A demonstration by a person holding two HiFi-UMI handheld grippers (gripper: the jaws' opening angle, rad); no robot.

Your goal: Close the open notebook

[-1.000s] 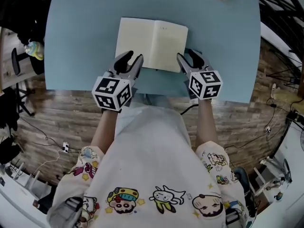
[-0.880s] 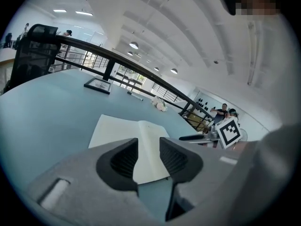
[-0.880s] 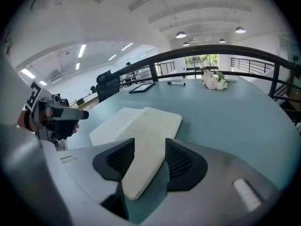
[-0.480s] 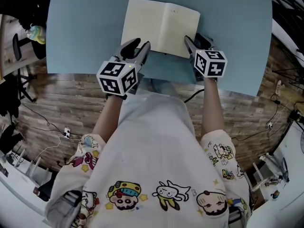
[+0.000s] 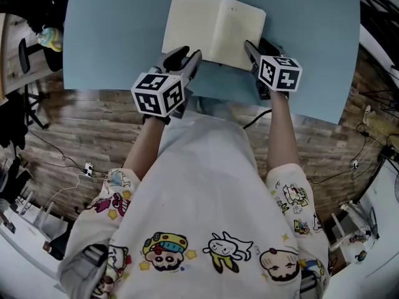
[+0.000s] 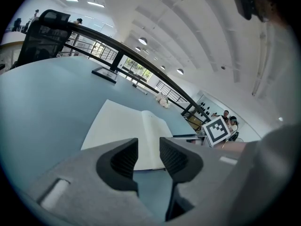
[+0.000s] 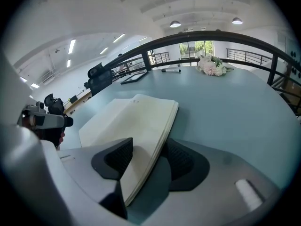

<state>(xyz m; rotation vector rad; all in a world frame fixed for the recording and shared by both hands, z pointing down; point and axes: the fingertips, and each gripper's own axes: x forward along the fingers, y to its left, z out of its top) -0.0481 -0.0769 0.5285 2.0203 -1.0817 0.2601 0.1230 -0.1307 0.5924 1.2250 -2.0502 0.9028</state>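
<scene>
The open notebook (image 5: 209, 23) lies flat with cream pages on the blue table (image 5: 112, 36). In the left gripper view the notebook (image 6: 122, 126) sits just beyond my left gripper (image 6: 148, 147), whose jaws stand a little apart with nothing between them. From the head view, the left gripper (image 5: 185, 58) hovers at the notebook's near left corner. My right gripper (image 5: 257, 47) is at the near right corner. Its jaws have just been opening. The right-hand page block of the notebook (image 7: 131, 119) runs between the wide jaws of the right gripper (image 7: 148, 152), with the pads apart from it.
A small bunch of pale flowers (image 7: 210, 66) and a pen (image 7: 170, 70) lie at the table's far side. A flat black device (image 6: 104, 74) and a black chair (image 6: 42, 36) are far left. The table's near edge runs just under both grippers, with wooden floor below.
Both grippers have sunk toward the table and closed in on the notebook's near edge. The right jaws have spread and now straddle the right-hand pages.
</scene>
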